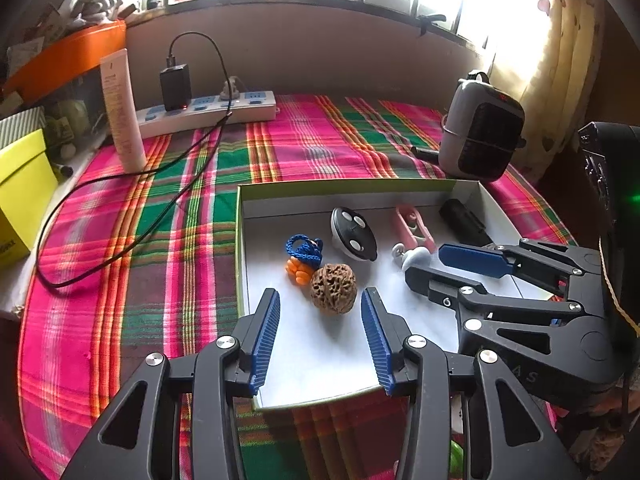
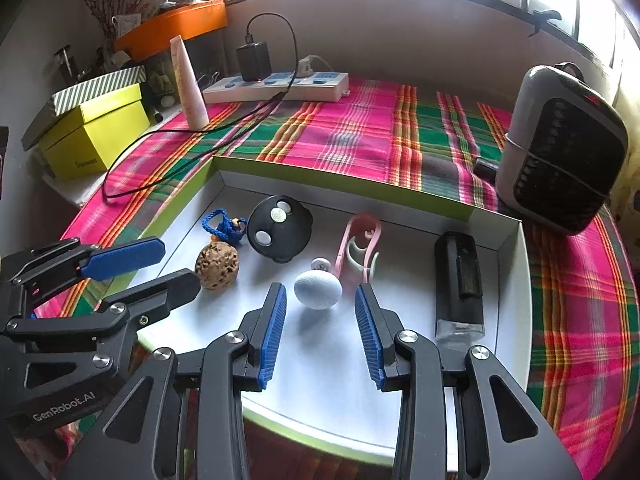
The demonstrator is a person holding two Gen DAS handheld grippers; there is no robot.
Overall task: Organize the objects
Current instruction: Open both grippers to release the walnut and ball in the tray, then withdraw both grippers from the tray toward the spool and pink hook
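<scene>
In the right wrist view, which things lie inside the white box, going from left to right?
Blue cord charm → walnut → round black remote → white egg-shaped object → pink clip → black rectangular device.

Both tools are built from matte black plastic linkages with triangular cut-outs, joined by round silver screws. On the left gripper (image 1: 320,300) ribbed blue pads (image 1: 267,336) are fitted along the inner face of each finger; the same blue ribbing is carried by the right gripper (image 2: 320,294) on its fingers (image 2: 369,334). White lettering "GenRobot.AI" is printed on the left body (at about 8 o'clock in the right wrist view). Faint embossed letters are seen on the right body, too blurred to be read.
</scene>
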